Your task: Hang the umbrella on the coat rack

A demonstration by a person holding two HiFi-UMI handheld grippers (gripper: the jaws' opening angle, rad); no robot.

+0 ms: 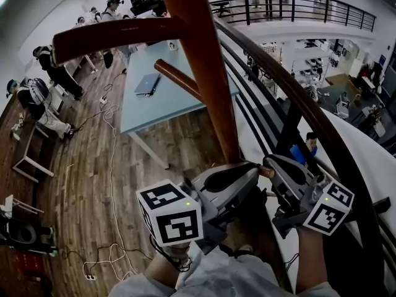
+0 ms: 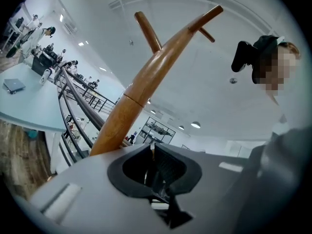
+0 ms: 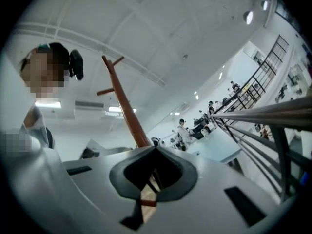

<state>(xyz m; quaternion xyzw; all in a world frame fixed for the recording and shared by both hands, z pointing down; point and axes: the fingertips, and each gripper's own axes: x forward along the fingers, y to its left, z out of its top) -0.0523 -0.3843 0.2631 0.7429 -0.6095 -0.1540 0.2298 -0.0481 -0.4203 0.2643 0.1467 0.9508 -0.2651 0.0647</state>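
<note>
**Coat rack.** The reddish-brown wooden coat rack (image 1: 207,73) is rising straight ahead of me in the head view, a round pole with angled pegs branching off near its top. Its lower end is disappearing behind my two grippers.

**Railing.** A black metal railing with a dark curved handrail (image 1: 297,98) is sweeping past on the right of the pole, close beside it.

**Table.** A pale blue table (image 1: 154,107) is standing on the wooden plank floor (image 1: 80,178) beyond the pole, carrying a closed grey laptop (image 1: 147,84).

**Left gripper.** I am holding the grey left gripper (image 2: 151,146) up against the foot of the pole. Its fingers are pressing together, with only a hairline gap between them. I cannot tell whether anything thin is lying in that gap. Its black-and-white marker cube (image 1: 170,218) is sitting nearest to me.

**Right gripper.** The grey right gripper (image 3: 156,148) is pointing in from the right, just beside the left one. Its fingers are closing narrowly on the umbrella.

**Umbrella.** The umbrella with a slim tan shaft and a red band (image 3: 145,199) is sitting between my right fingers. In the head view only a brown stub is showing between the two grippers, low at the base of the pole. The rest is hiding under the grippers.
</note>
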